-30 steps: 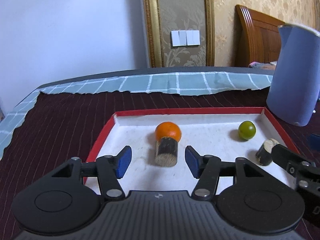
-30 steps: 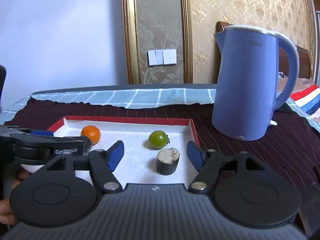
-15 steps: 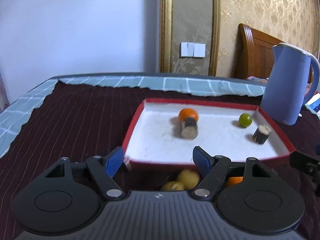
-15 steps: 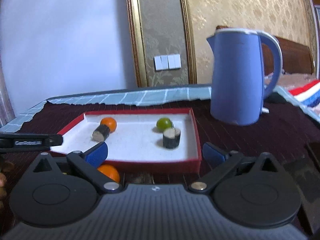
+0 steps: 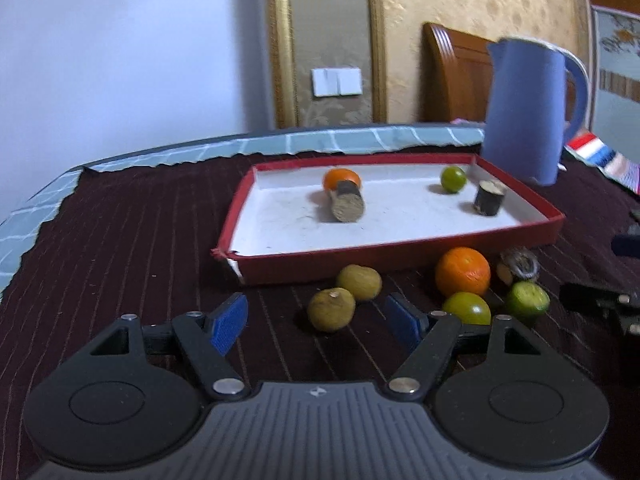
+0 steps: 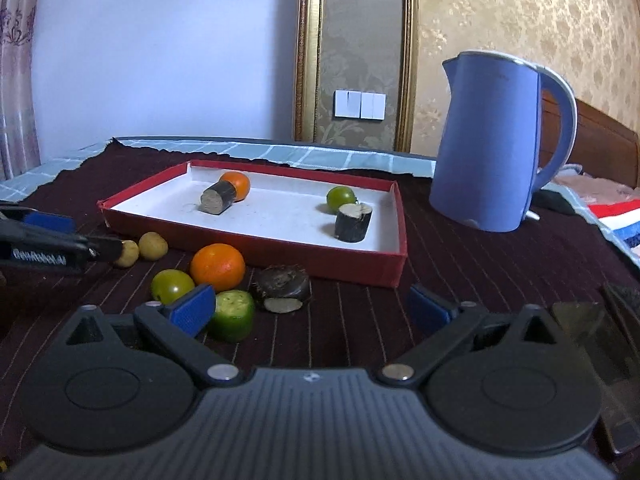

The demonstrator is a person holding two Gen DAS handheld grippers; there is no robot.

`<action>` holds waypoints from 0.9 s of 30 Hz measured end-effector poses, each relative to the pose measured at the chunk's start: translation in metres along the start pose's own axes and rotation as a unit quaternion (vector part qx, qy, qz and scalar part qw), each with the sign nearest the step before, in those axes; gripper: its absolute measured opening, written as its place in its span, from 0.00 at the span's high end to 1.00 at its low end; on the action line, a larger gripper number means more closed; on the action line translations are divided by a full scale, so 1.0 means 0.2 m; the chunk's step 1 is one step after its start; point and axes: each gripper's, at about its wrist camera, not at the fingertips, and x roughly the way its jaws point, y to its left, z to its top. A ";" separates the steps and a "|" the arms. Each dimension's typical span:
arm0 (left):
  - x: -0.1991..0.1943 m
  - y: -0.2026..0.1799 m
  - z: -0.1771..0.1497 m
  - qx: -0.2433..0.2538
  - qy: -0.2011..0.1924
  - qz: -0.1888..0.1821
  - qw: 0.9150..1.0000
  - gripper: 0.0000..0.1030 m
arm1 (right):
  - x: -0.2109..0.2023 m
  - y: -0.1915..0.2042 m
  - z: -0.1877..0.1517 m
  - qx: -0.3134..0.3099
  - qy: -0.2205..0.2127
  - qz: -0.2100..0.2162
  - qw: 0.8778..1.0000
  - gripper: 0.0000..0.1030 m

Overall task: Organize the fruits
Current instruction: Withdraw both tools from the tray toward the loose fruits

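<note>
1. Left claw: spread wide, holding nothing, low over the dark striped cloth on the worktop. Nearer of two yellowish fruits sits between its blue pads; the second yellowish fruit lies just behind, touching or nearly so.
2. Right claw: also spread wide, empty. Its left pad sits in front of a cut green fruit.
3. Red tray with white floor stands in the middle of the cloth. Inside: small orange at the far left, a dark cut stub lying on its side against it; small green fruit at the far right, a second dark stub standing upright just in front.
4. Loose fruit on the cloth, outside the tray's near wall: large orange, green tomato-like fruit just beside it, the cut green fruit, and a dark, rough-skinned piece with a cut face towards the claw.
5. The two yellowish fruits lie left of that cluster, near the tray's near-left corner.
6. Blue kettle stands on the cloth right of the tray, apart from it.
7. Left-wrist view is somewhat blurred.
</note>
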 end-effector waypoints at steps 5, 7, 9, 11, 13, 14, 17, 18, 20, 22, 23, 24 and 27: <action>0.08 -0.01 0.00 0.003 0.023 0.008 1.000 0.29 | 0.01 0.00 -0.01 0.003 0.000 0.005 1.000 0.02; 0.12 0.00 0.00 -0.001 0.034 0.010 0.999 0.32 | 0.01 0.00 -0.02 0.001 -0.001 0.007 1.000 0.02; 0.15 0.00 0.01 -0.003 0.045 0.012 0.999 0.42 | 0.02 0.01 -0.02 -0.003 0.005 0.011 1.000 0.03; 0.17 0.01 0.00 -0.006 0.047 0.009 0.999 0.44 | 0.03 0.02 -0.02 -0.003 0.013 0.016 1.000 0.10; 0.17 0.02 0.01 -0.006 0.046 0.008 0.999 0.46 | 0.05 0.03 -0.03 -0.007 0.024 0.024 0.999 0.15; 0.18 0.02 0.01 -0.006 0.046 0.005 0.999 0.47 | 0.06 0.03 -0.03 -0.011 0.029 0.025 0.999 0.18; 0.18 0.02 0.01 -0.005 0.043 -0.001 0.999 0.49 | 0.08 0.07 -0.03 -0.026 0.040 0.035 0.998 0.22; 0.18 0.02 0.01 -0.005 0.042 -0.006 0.999 0.50 | 0.10 0.08 -0.03 -0.030 0.044 0.042 0.998 0.24; 0.18 0.02 0.01 -0.005 0.039 -0.013 0.999 0.57 | 0.12 0.10 -0.02 -0.031 0.056 0.056 0.996 0.35; 0.18 0.01 0.00 -0.003 0.036 -0.016 0.999 0.60 | 0.15 0.12 -0.01 -0.033 0.068 0.069 0.995 0.43; 0.17 0.01 0.00 -0.002 0.034 -0.019 0.999 0.63 | 0.17 0.13 0.00 -0.037 0.072 0.074 0.994 0.51; 0.17 0.01 0.00 -0.002 0.034 -0.021 0.999 0.64 | 0.18 0.15 0.00 -0.040 0.078 0.081 0.993 0.54; 0.18 0.01 0.00 -0.003 0.033 -0.029 0.999 0.66 | 0.21 0.17 0.01 -0.037 0.081 0.089 0.992 0.60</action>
